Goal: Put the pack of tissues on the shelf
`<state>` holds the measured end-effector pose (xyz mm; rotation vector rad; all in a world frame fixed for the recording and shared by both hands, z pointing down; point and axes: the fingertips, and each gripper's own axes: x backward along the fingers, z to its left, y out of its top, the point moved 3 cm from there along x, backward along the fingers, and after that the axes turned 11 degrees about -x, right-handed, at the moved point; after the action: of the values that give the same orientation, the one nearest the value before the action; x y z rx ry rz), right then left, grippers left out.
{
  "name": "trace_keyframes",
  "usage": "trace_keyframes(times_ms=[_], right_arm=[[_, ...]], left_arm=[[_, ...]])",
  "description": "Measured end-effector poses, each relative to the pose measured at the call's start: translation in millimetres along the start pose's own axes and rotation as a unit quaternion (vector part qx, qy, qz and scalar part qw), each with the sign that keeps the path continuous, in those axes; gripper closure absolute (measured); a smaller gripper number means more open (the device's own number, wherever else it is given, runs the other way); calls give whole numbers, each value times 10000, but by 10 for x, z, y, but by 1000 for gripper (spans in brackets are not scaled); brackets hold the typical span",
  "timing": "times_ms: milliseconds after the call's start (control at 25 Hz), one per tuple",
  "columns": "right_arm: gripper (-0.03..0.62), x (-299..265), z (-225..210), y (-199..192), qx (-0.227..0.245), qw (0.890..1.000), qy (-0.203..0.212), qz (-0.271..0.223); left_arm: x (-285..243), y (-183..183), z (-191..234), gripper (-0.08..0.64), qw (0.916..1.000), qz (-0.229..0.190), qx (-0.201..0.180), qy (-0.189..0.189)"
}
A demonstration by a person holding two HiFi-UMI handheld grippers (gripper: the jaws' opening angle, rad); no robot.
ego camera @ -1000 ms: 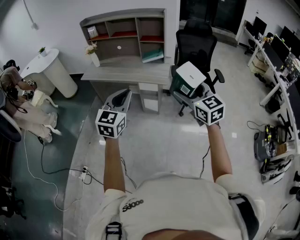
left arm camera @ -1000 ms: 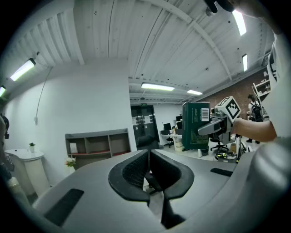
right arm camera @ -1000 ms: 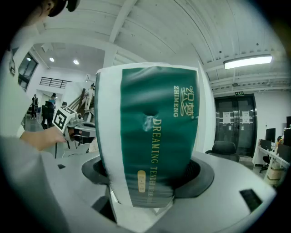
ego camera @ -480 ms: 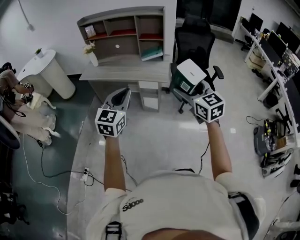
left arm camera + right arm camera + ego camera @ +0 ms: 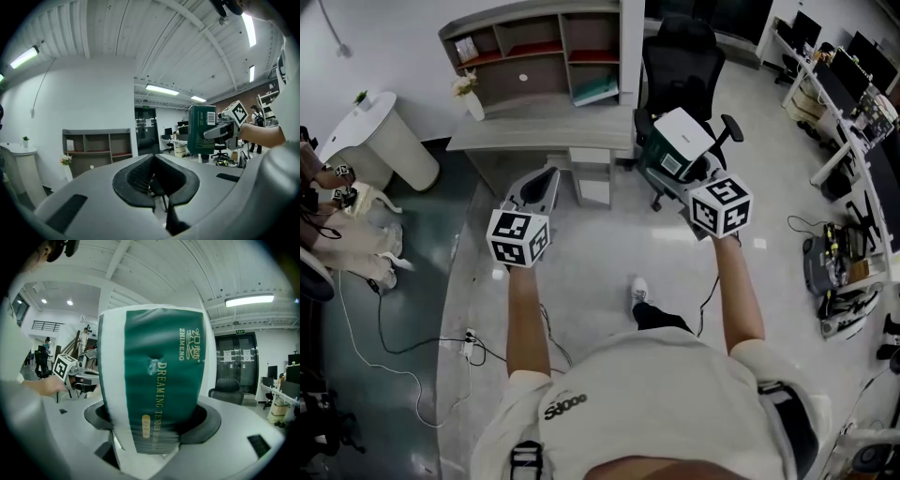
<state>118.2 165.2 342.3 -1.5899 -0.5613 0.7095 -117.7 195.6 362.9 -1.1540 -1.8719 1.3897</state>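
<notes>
Right gripper view shows green print on the one pack of tissues [image 5: 154, 376], clamped in the right gripper [image 5: 151, 423]; head view shows mostly its white top. Left gripper [image 5: 153, 168]: jaws together, empty. One shelf [image 5: 539, 47] stands well apart.

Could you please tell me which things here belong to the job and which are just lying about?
Job:
pack of tissues, held in right gripper
shelf

Lying about:
chair
desk
vase
white stand
power strip
empty left gripper
</notes>
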Motion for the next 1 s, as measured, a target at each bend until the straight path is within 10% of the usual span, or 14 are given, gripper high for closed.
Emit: trace_keyframes(times_ms=[1000], right_arm=[[222,-2516,-2815,516,16,9989,462,-10]], left_arm=[[-3130,-247,1408,541,9976,565,-1,411]])
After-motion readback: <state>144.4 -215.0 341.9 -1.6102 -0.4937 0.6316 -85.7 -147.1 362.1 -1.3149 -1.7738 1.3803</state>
